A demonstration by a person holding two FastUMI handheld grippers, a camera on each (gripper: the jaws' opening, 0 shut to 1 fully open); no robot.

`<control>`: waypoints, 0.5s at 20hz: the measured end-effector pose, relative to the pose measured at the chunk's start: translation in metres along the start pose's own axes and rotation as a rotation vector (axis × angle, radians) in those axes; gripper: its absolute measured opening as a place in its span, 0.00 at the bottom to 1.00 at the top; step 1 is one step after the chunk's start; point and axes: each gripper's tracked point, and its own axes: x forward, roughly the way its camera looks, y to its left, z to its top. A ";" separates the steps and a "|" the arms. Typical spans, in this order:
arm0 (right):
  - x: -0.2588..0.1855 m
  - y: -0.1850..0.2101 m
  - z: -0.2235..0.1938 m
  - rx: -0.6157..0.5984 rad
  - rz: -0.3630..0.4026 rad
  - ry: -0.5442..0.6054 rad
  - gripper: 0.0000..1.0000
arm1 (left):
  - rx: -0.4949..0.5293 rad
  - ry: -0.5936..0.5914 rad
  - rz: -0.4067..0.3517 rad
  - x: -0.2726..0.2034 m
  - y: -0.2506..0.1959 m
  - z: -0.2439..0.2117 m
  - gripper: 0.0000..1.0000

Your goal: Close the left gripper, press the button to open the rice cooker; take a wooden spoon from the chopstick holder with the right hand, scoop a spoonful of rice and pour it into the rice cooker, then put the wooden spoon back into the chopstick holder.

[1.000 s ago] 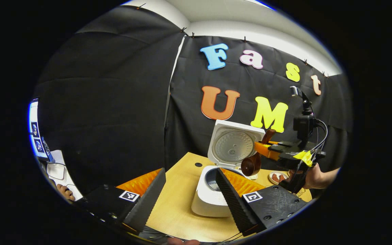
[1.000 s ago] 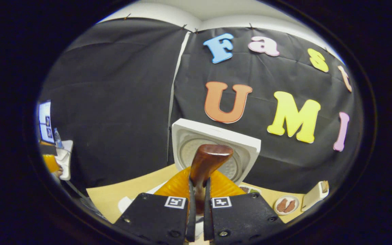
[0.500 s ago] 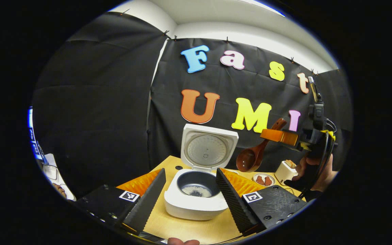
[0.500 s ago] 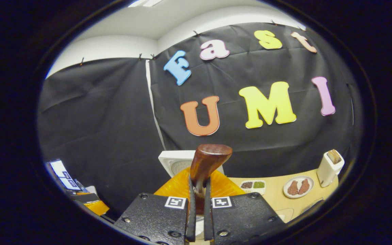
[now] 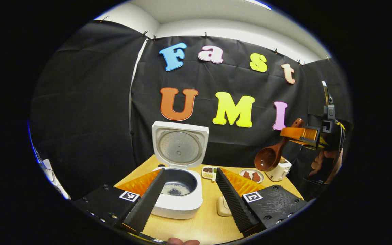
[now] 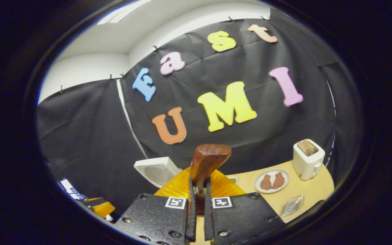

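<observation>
The white rice cooker (image 5: 179, 200) stands open on the wooden table, lid (image 5: 179, 144) upright, a little rice in its dark pot (image 5: 177, 185). My left gripper (image 5: 190, 172) is open in front of it, the cooker partly behind its left finger. At the far right, my right gripper (image 5: 288, 133), held by a hand, is shut on the handle of the brown wooden spoon (image 5: 266, 160), whose bowl hangs down above the toaster. In the right gripper view the spoon's handle (image 6: 209, 160) stands up between the closed fingers of the right gripper (image 6: 198, 182), with the cooker lid (image 6: 157, 172) behind to the left.
A white toaster (image 6: 307, 158) with bread, a plate of brown meat pieces (image 6: 271, 181) and a clear plastic piece (image 6: 293, 205) sit on the table's right. A small divided dish (image 5: 209, 172) lies beside the cooker, and a pale flat item (image 5: 222, 206) nearer me.
My right gripper has carried the spoon to the right, away from the cooker and over toward the toaster. The left gripper view has swung right, so the cooker sits further left.
</observation>
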 end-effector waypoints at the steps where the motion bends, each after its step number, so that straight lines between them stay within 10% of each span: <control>1: -0.005 -0.023 0.001 0.004 -0.031 0.001 0.14 | 0.004 -0.001 -0.006 0.003 -0.006 0.000 0.95; 10: -0.021 -0.212 -0.028 0.044 -0.282 0.066 0.14 | 0.044 0.041 0.007 0.029 -0.046 -0.011 0.95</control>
